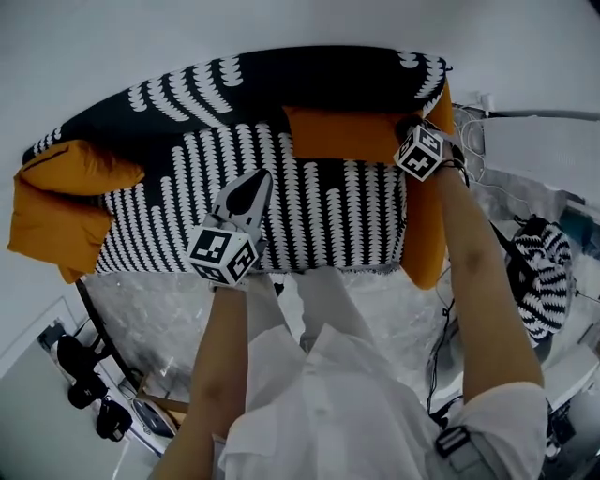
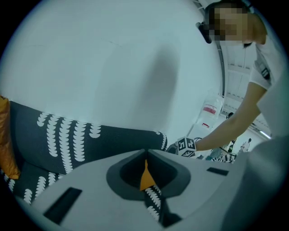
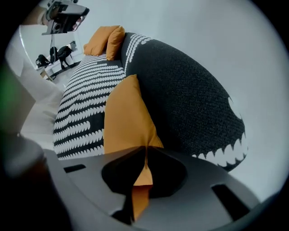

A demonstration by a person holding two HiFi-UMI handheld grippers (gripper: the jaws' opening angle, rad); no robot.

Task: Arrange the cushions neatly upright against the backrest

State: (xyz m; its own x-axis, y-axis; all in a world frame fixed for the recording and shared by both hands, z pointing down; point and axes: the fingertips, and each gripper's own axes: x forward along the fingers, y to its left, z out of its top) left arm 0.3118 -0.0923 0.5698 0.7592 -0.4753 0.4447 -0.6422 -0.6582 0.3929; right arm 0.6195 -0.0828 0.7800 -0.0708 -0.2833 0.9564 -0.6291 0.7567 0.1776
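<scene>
Two orange cushions (image 1: 67, 202) lie heaped at the left end of the sofa (image 1: 328, 220), the left gripper (image 1: 255, 184) hovers over the seat, closed and empty, and a third cushion (image 1: 342, 136) stands against the backrest (image 1: 281, 80), its corner pinched in the closed right gripper (image 3: 145, 153).

Surroundings: a pale wall (image 1: 281, 23) at top; a glossy, crinkled plastic sheet (image 1: 169, 314) over the floor; a rounded black-and-white patterned item (image 1: 542, 281) at right, beside dark cables (image 1: 439, 361); black objects (image 1: 89, 384), too small to identify, lower left; white containers (image 2: 208, 109) with red labels stand against the wall.
</scene>
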